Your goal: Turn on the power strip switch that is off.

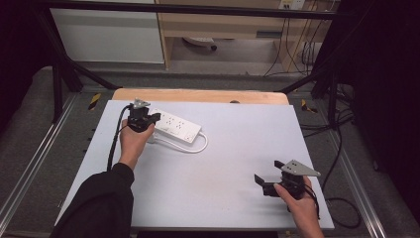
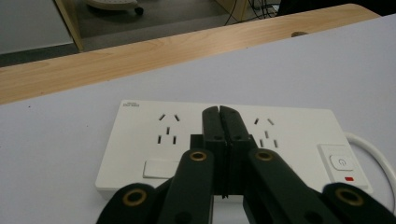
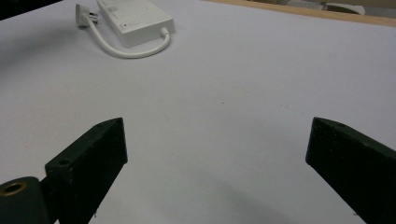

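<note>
Your left gripper (image 2: 218, 111) sat jaws together over the power strip (image 2: 224, 140), mid-body, across its long axis; right gripper (image 1: 268, 180) jaws apart, well off.

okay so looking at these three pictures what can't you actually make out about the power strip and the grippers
- Power strip, left gripper view: the middle socket area is hidden behind the shut left gripper.
- Small grey print at its corner: too small to read.
- Plug, right gripper view: partly cut off by the top edge.
- Right gripper, high view: whether it touches the table.
</note>
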Tool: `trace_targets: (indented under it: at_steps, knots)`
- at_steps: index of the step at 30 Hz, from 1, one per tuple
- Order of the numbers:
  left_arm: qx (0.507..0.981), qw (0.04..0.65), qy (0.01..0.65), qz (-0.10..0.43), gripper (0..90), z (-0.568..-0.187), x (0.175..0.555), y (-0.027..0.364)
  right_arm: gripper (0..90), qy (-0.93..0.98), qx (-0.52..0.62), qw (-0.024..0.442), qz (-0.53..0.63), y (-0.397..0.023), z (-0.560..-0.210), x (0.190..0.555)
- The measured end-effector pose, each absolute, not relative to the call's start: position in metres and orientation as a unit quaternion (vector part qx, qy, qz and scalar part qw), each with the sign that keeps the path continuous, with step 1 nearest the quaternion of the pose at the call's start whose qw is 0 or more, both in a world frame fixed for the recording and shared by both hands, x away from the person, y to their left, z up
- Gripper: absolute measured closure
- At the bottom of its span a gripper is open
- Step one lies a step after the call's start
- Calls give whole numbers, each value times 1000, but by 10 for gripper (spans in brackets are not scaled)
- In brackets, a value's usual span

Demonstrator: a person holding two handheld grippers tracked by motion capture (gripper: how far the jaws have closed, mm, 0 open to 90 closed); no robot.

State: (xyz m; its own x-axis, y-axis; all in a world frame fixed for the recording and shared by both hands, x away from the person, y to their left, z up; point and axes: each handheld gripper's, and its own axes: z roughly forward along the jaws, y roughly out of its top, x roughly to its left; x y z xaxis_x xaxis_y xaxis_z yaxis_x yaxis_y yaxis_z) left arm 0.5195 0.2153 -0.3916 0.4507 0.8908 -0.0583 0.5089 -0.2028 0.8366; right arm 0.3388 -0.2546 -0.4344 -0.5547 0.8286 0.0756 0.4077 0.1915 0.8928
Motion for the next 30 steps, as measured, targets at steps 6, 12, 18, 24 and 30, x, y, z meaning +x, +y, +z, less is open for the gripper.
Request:
trace_targets:
  at_steps: [6, 12, 18, 24, 30]
  knots:
    - [747, 413, 470, 223, 899, -394, 520, 211, 58, 740, 418, 218, 479, -255, -435, 339]
    - [754, 407, 467, 219, 899, -398, 521, 207, 57, 740, 419, 217, 480, -255, -435, 339]
    - [762, 396, 466, 213, 899, -405, 523, 202, 56, 739, 418, 218, 480, -255, -435, 339]
    - [762, 395, 467, 211, 899, -406, 523, 200, 56, 738, 419, 218, 482, -255, -435, 339]
    - [767, 391, 465, 208, 899, -409, 524, 196, 56, 737, 419, 218, 483, -255, -434, 339]
